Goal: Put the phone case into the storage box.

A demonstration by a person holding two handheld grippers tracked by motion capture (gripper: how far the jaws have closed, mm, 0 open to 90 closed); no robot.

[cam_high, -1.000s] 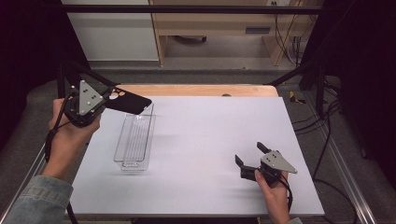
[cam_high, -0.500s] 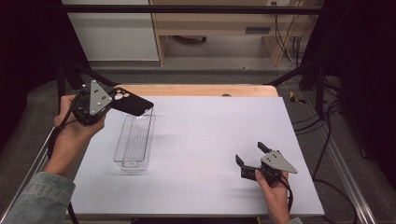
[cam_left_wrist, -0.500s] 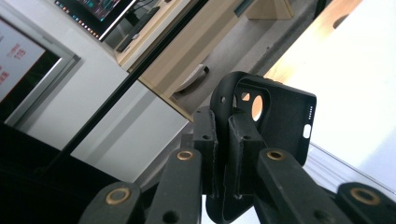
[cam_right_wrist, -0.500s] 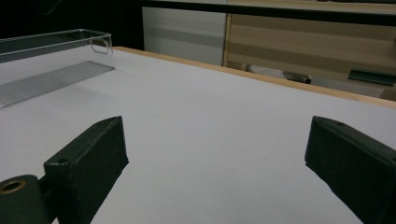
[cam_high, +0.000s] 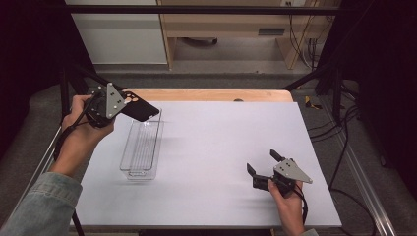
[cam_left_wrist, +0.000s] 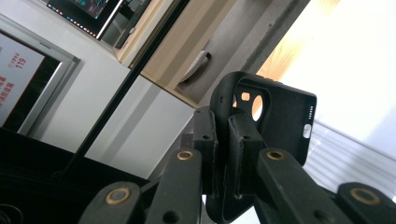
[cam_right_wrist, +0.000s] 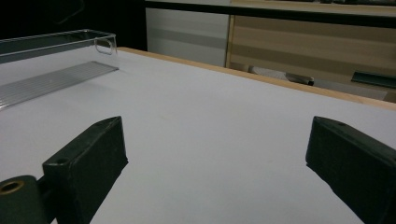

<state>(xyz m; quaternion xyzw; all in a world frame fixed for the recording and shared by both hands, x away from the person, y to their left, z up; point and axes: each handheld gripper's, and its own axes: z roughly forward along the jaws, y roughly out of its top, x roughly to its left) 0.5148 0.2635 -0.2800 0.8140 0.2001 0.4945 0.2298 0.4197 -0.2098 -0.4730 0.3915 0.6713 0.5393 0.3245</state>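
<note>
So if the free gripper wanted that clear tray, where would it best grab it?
Probably a long side wall of the clear tray, from above, one jaw inside and one outside: the walls stand thin and upright, and the open top faces up. The right gripper, jaws open, is free.

The phone case (cam_high: 140, 108) is matte black, like the jaws of the left gripper (cam_left_wrist: 223, 140). The tray (cam_high: 142, 147) is clear plastic (its floor finely ribbed). The table (cam_high: 221, 147) is pale lavender-white with a light wooden edge.
</note>
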